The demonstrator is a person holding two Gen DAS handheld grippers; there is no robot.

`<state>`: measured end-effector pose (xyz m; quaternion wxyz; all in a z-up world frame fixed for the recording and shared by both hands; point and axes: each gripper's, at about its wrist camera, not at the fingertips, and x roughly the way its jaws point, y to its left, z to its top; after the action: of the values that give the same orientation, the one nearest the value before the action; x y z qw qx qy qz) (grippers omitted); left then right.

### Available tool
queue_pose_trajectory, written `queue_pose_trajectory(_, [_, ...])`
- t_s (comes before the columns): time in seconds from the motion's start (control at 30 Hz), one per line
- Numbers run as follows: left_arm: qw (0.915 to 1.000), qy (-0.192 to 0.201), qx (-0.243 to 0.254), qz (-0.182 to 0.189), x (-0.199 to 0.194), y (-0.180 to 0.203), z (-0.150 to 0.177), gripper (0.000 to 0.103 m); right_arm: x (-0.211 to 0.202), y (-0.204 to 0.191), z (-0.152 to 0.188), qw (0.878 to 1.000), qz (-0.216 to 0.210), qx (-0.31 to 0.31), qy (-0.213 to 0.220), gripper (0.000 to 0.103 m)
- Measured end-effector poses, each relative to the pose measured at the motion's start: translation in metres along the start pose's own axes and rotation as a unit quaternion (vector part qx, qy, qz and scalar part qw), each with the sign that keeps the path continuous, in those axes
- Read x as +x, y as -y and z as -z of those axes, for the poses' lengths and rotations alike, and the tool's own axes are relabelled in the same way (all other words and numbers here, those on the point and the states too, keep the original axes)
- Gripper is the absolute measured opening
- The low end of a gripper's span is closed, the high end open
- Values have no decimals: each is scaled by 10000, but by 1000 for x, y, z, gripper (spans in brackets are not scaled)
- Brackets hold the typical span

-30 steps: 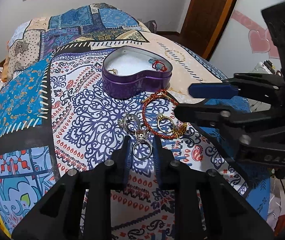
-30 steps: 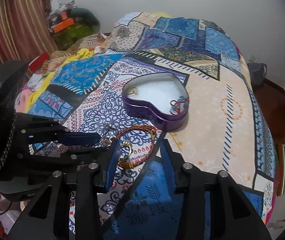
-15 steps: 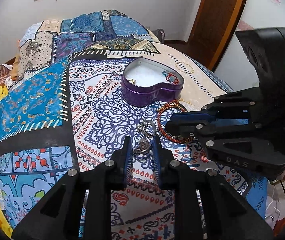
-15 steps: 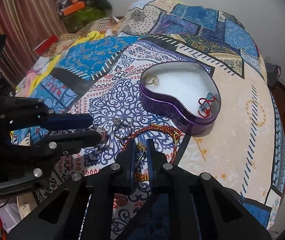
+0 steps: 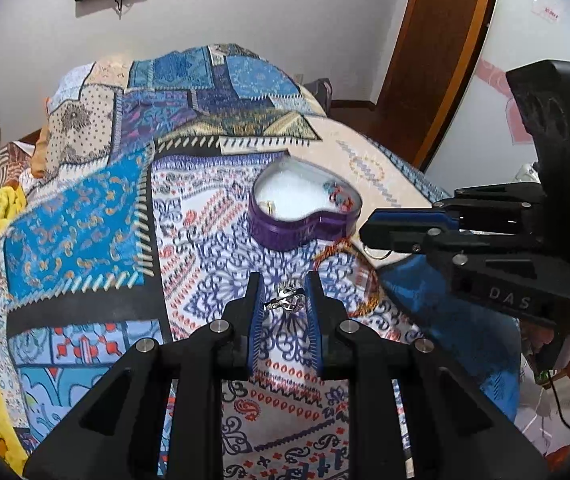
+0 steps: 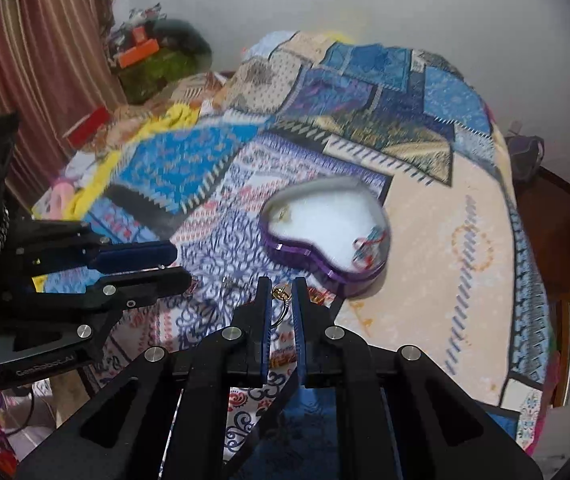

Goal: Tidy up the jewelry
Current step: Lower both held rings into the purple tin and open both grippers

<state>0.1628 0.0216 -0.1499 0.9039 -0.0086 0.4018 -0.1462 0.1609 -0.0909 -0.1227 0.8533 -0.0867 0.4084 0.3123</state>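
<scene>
My left gripper (image 5: 283, 298) is clamped on a silver ring (image 5: 287, 299); the ring sits crosswise between the two blue pads, held above the patterned bedspread (image 5: 85, 216). My right gripper (image 6: 282, 300) is closed on a gold ring (image 6: 281, 298), pinched near the fingertips with its small gold top pointing up and the band hanging down between the pads. In the left wrist view the right gripper (image 5: 369, 232) comes in from the right side, its tip just beside the tin.

The purple heart-shaped tin (image 5: 305, 232) stands open on the bedspread, roughly mid-bed and toward the door-side edge. It has a white lining. Inside I see a small gold piece (image 5: 269, 206) against the left wall and a red and blue beaded piece (image 5: 339, 196) against the right wall (both blurred, so I cannot tell what kind of jewelry they are).

A red and gold bracelet (image 5: 365, 276) lies flat on the bedspread just in front of the tin, partly hidden by the right gripper in the left view. In the right wrist view another small silvery item (image 6: 231, 282) lies on the bedspread between the two grippers; too blurred to identify.
</scene>
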Motion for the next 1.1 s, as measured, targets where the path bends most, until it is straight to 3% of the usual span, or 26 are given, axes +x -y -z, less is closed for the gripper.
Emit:
queue_pose_trajectory(0.53, [9991, 418, 72, 46, 1, 2, -40, 19, -20, 23, -31, 9973, 177, 259, 658, 9])
queue_pose_trajectory(1.1, [9993, 285, 168, 171, 49, -2, -70, 19, 18, 49, -47, 9982, 60, 398, 450, 9])
